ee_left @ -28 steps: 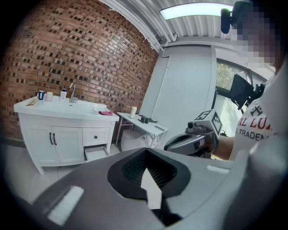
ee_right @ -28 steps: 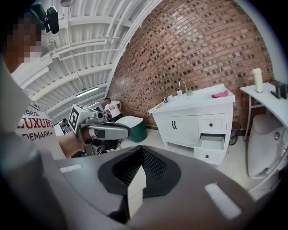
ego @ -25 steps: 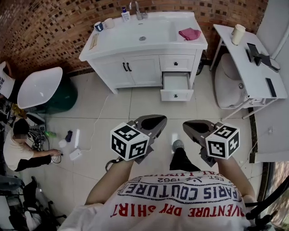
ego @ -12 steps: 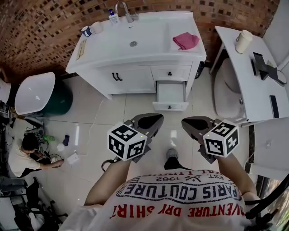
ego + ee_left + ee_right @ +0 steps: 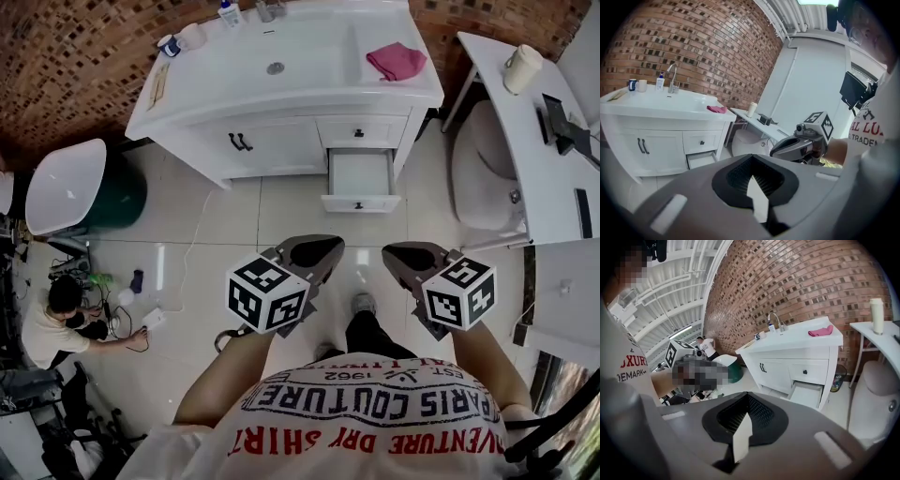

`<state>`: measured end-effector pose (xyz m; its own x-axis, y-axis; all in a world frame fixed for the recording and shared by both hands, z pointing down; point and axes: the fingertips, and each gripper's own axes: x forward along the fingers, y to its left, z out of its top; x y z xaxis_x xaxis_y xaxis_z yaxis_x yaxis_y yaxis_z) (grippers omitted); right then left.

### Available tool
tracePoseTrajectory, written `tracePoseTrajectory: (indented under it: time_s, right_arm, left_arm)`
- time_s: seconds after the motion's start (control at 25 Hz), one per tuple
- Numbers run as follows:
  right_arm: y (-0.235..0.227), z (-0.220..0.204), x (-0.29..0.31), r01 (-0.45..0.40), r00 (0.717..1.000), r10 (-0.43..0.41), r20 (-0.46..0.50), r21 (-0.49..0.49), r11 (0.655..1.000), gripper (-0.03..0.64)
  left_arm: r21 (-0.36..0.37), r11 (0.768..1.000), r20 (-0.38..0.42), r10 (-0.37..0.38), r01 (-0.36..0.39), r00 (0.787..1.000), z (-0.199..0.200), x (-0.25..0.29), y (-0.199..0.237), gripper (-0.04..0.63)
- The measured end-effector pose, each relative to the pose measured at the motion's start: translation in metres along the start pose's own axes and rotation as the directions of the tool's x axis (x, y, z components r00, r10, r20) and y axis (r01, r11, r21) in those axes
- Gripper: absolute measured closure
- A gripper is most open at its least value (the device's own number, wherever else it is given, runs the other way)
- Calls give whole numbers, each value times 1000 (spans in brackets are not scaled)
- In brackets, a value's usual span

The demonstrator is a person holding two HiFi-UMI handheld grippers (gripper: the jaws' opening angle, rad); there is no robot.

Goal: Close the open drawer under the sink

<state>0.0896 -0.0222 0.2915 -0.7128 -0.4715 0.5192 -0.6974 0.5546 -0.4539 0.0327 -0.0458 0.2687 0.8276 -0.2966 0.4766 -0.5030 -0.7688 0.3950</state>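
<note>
The white sink cabinet [image 5: 281, 141] stands at the top of the head view. Its lower right drawer [image 5: 359, 181] is pulled out, its front with a dark knob facing me. The drawer above it is shut. My left gripper [image 5: 317, 251] and right gripper [image 5: 411, 256] hang side by side over the tiled floor, well short of the drawer, both shut on nothing. The open drawer [image 5: 701, 160] shows left of the left gripper [image 5: 751, 159] in the left gripper view. In the right gripper view the drawer [image 5: 806, 393] lies beyond the right gripper [image 5: 747, 398].
A pink cloth [image 5: 396, 61] lies on the countertop. A white side table [image 5: 525, 122] with a cup [image 5: 521, 68] stands to the right, a pale round bin [image 5: 483, 178] under it. A green bin with a white lid [image 5: 70, 187] and a crouching person [image 5: 56, 323] are at the left.
The cabinet and drawer have drifted across the head view as the person walks toward them. Both grippers keep their place in the view and stay shut.
</note>
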Motion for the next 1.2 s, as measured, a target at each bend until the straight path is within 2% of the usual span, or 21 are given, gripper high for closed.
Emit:
tracePoseTrajectory:
  time_s: [0.28, 0.52, 0.68, 0.84, 1.04, 1.2]
  right_arm:
    - [-27, -36, 48, 59, 997, -57, -61, 36, 998, 607]
    - [-73, -84, 95, 127, 981, -127, -144, -12, 992, 607]
    - [-125, -113, 135, 189, 965, -185, -184, 6, 982, 607]
    - [-189, -148, 173, 270, 942, -250, -222, 65, 961, 609]
    - [-273, -188, 232, 328, 921, -284, -266, 140, 934, 611]
    - [-321, -220, 266, 372, 897, -299, -326, 188, 909, 611]
  left_arm:
    - [-88, 996, -69, -17, 11, 997, -50, 14, 40, 606]
    - [-170, 985, -137, -10, -14, 990, -109, 40, 83, 606]
    - [-215, 976, -163, 4, -40, 987, -136, 55, 110, 606]
    - [-263, 962, -163, 22, -65, 986, -157, 65, 126, 606]
    - [-284, 953, -157, 68, -111, 985, -177, 77, 159, 606]
    - [-309, 940, -138, 108, -147, 984, -194, 82, 187, 606]
